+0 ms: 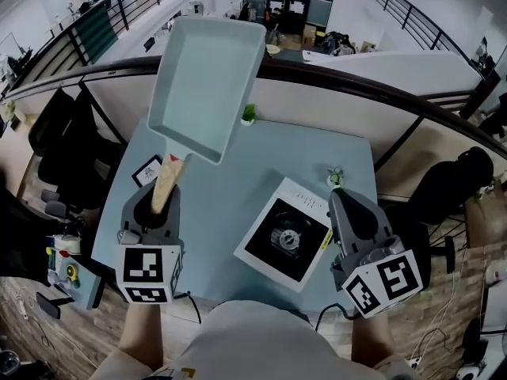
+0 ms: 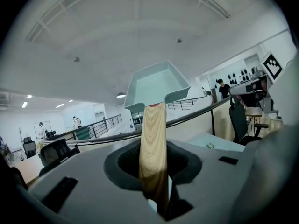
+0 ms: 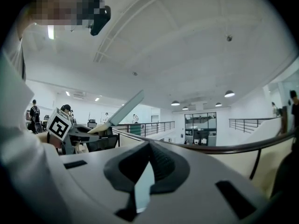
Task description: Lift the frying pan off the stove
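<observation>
A pale teal rectangular frying pan [image 1: 207, 77] hangs high over the light blue table [image 1: 238, 188], tilted up and away from me. My left gripper [image 1: 158, 203] is shut on its wooden handle [image 1: 166, 182]. The left gripper view has the handle [image 2: 153, 143] running up between the jaws to the pan [image 2: 156, 85]. The white stove [image 1: 289, 234] with its black top lies bare at the table's front right. My right gripper [image 1: 348, 206] hovers beside the stove's right edge, shut and empty. In the right gripper view the pan [image 3: 126, 108] shows edge-on at the left.
Two small green plants [image 1: 249, 115] [image 1: 335, 177] stand on the table, and a black-framed card [image 1: 147, 171] lies near its left edge. A curved dark railing [image 1: 333, 77] runs behind the table. Office chairs [image 1: 63, 149] [image 1: 459, 180] flank it.
</observation>
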`<action>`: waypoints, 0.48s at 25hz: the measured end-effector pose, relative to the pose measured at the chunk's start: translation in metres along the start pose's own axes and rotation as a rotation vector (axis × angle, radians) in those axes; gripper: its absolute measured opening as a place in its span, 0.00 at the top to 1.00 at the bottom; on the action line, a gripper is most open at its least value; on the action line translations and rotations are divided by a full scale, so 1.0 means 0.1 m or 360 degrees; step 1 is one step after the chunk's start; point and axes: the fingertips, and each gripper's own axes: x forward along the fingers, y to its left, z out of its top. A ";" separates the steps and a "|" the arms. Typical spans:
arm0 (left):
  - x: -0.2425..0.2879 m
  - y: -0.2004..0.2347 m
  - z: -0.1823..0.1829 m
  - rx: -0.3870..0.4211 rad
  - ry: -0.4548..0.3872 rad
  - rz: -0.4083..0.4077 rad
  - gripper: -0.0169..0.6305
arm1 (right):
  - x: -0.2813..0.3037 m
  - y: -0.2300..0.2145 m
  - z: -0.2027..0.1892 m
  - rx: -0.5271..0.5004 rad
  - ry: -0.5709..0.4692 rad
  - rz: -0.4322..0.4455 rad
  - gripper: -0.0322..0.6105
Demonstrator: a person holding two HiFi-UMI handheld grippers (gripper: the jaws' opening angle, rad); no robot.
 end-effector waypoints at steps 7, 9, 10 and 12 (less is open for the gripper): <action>-0.08 0.01 0.16 -0.0023 -0.0107 0.0029 0.82 | -0.11 -0.11 0.15 -0.0007 -0.0091 -0.0062 0.95; -0.09 0.01 0.20 -0.0017 -0.0139 0.0038 0.82 | -0.13 -0.13 0.17 -0.0016 -0.0097 -0.0069 0.95; -0.09 0.02 0.21 -0.0010 -0.0146 0.0042 0.82 | -0.14 -0.14 0.17 -0.0016 -0.0097 -0.0072 0.95; -0.10 0.01 0.19 -0.0009 -0.0119 0.0034 0.82 | -0.14 -0.15 0.16 -0.0016 -0.0093 -0.0081 0.95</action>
